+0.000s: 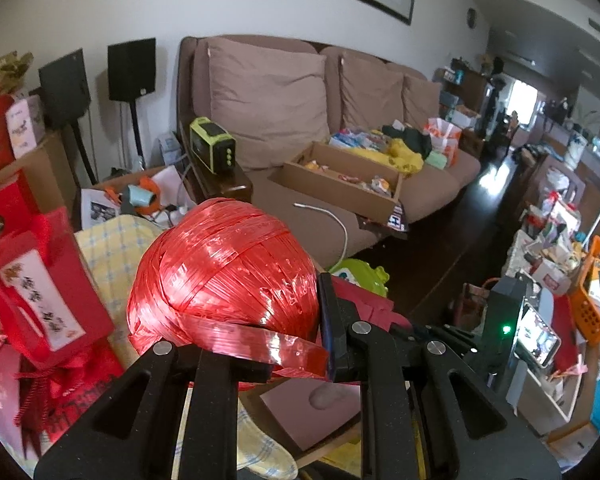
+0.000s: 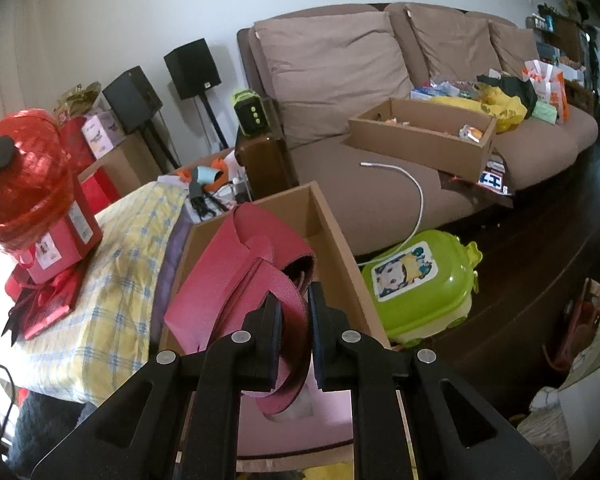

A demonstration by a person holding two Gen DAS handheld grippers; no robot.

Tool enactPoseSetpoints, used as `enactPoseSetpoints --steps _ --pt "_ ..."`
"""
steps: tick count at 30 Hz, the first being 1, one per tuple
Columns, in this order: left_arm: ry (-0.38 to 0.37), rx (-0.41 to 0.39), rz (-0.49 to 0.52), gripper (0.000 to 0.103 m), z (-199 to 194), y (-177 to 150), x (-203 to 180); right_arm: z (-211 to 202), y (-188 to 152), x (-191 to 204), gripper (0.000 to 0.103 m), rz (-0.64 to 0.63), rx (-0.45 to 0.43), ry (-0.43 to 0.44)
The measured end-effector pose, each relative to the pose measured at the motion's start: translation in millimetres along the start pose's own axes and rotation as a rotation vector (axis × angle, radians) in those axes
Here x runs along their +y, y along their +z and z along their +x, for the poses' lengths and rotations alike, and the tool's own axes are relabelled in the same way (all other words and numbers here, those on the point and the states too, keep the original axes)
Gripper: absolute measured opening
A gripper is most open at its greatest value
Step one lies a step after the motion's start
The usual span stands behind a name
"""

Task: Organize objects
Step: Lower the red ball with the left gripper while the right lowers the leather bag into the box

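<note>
Both grippers loaded, mid-transfer by the look of it.

Left gripper (image 1: 296, 356): jaws narrow, pinching a loose flat strand of the red twine ball (image 1: 224, 268). The ball sits against the fingers, held up off the yellow checked cloth (image 1: 104, 252), with the red gift bag (image 1: 40, 292) just beside it. From the right wrist view the ball shows at far left, above the red boxes there.

Right gripper (image 2: 294, 320): jaws nearly shut, clamped on the edge of a dark pink leather strap (image 2: 284, 304) belonging to the pink bag (image 2: 236, 264). The bag lies partly inside the open cardboard box (image 2: 332, 216), which is next to the green toy case (image 2: 420, 280).

My read: bag is being placed into the box, twine ball is next for sorting. Next move calls for easing the strap down, opening the right jaws, then bringing the ball across. Risk: only a strand is gripped, so the ball could unwind or drop.
</note>
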State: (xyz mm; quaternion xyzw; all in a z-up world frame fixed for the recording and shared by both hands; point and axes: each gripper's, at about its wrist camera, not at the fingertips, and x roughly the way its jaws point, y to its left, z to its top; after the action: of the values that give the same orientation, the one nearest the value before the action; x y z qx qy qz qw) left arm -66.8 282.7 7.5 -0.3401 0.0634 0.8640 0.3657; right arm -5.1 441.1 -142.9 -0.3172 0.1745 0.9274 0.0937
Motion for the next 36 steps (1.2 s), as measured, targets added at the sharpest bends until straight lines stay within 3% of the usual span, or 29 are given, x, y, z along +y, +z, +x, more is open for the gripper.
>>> enactPoseSetpoints --steps 15,28,36 --pt "-0.088 0.121 -0.038 0.016 55 -29 4 12 0 -9 0.011 -0.005 0.041 0.015" --pt "-0.179 0.194 -0.006 0.016 81 -51 -18 15 -1 -12 0.011 -0.001 0.062 0.006" --pt "-0.18 0.235 -0.016 0.016 91 -63 -23 16 -1 -16 0.011 0.014 0.068 0.002"
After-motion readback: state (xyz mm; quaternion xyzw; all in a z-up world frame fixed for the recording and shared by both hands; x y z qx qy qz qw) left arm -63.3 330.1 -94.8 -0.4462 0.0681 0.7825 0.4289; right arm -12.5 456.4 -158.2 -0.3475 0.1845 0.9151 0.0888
